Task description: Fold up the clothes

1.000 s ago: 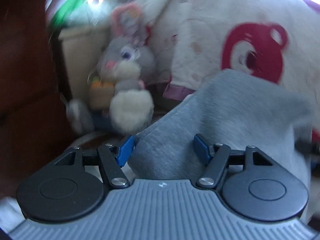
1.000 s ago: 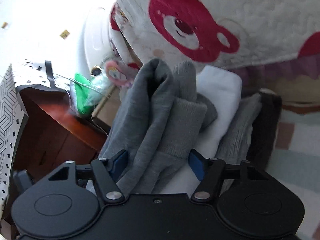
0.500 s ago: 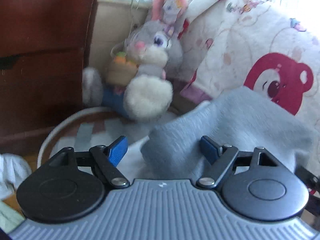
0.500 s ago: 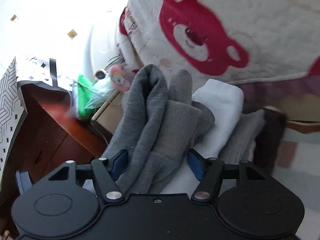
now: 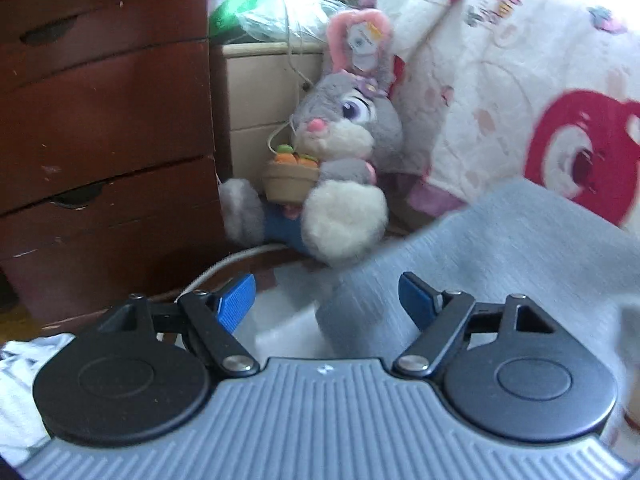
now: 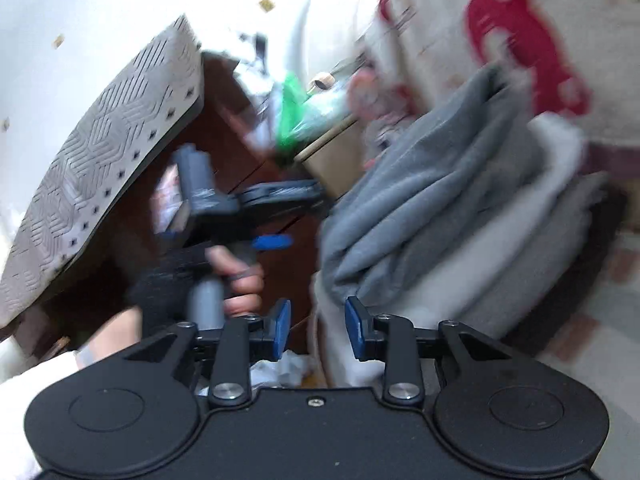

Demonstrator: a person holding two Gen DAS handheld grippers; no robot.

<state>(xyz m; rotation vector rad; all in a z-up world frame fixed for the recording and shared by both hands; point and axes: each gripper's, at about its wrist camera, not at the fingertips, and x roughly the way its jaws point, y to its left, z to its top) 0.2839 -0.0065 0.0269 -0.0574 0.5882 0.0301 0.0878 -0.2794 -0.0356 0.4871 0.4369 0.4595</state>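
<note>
In the left wrist view the grey garment (image 5: 500,264) fills the lower right, and its near edge reaches in between my fingers. My left gripper (image 5: 326,302) is wide open and grips nothing. In the blurred right wrist view the same grey garment (image 6: 420,208) lies crumpled on top of a stack of folded clothes, above a white piece (image 6: 508,256). My right gripper (image 6: 318,328) sits at the stack's near left corner. Its jaws are close together with a gap still showing, and the white cloth's edge runs behind that gap.
A plush rabbit (image 5: 344,148) sits against a white quilt with red bears (image 5: 500,80). A dark wooden chest of drawers (image 5: 100,120) stands to the left. A person's hand (image 6: 240,280) holds a grey handle left of the stack. White cloth (image 5: 16,380) lies at the lower left.
The left gripper has swung left, off the grey garment. The right gripper has pulled back and turned left, its jaws have narrowed, and the garment no longer sits between them.
</note>
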